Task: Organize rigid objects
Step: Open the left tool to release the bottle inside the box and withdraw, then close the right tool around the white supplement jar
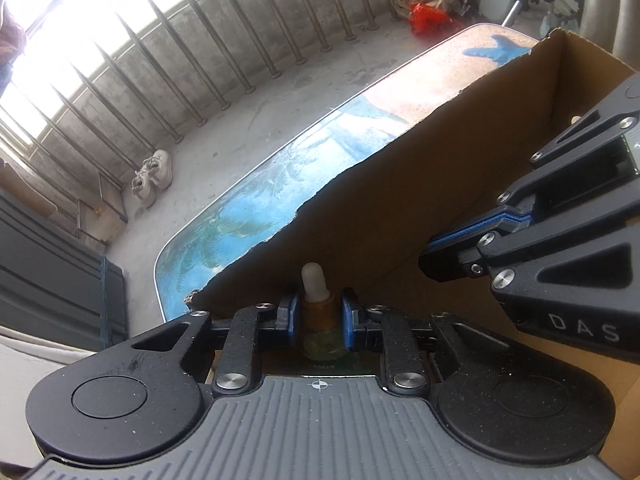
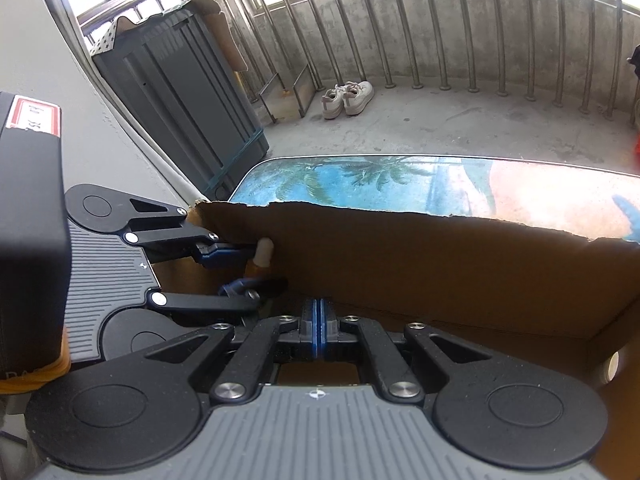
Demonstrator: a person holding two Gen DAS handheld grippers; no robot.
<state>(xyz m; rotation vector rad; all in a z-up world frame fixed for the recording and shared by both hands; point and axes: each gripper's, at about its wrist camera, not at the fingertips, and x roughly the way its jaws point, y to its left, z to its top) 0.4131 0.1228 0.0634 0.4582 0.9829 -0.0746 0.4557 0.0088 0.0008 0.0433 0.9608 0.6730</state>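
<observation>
Amber glass with a pale rubber bulb on top: that is the small dropper bottle (image 1: pixel 319 312) we see upright between the blue pads of the left gripper (image 1: pixel 319 314), which are closed against its neck and shoulder. The bottle sits inside a brown cardboard box (image 1: pixel 400 200), near the box's far wall and toward its left corner, below the torn upper edge of that wall. Whether its base touches the box floor we cannot tell.

From the right wrist view we find the same bottle (image 2: pixel 262 256) in the left gripper (image 2: pixel 256 260) at the left end of the box (image 2: pixel 440 272). The right gripper (image 2: pixel 319 322) hangs inside the box too, nearer the middle, its pads pressed together with nothing between them.

The box stands on a tabletop (image 1: pixel 248 200) printed with palm trees, blue water and a pinkish sky, rimmed by a thin pale edge with rounded corners. The box's far wall runs along the tabletop well inside its far edge.

Beyond it we see a bare concrete balcony floor (image 2: pixel 440 120) and a low concrete wall with metal railing bars (image 2: pixel 440 40), bright daylight behind them. A pair of pale sneakers (image 2: pixel 348 98) rests at the foot of the bars. A dark grey cabinet (image 2: pixel 180 96) stands at the left, beside the tabletop's left corner.
</observation>
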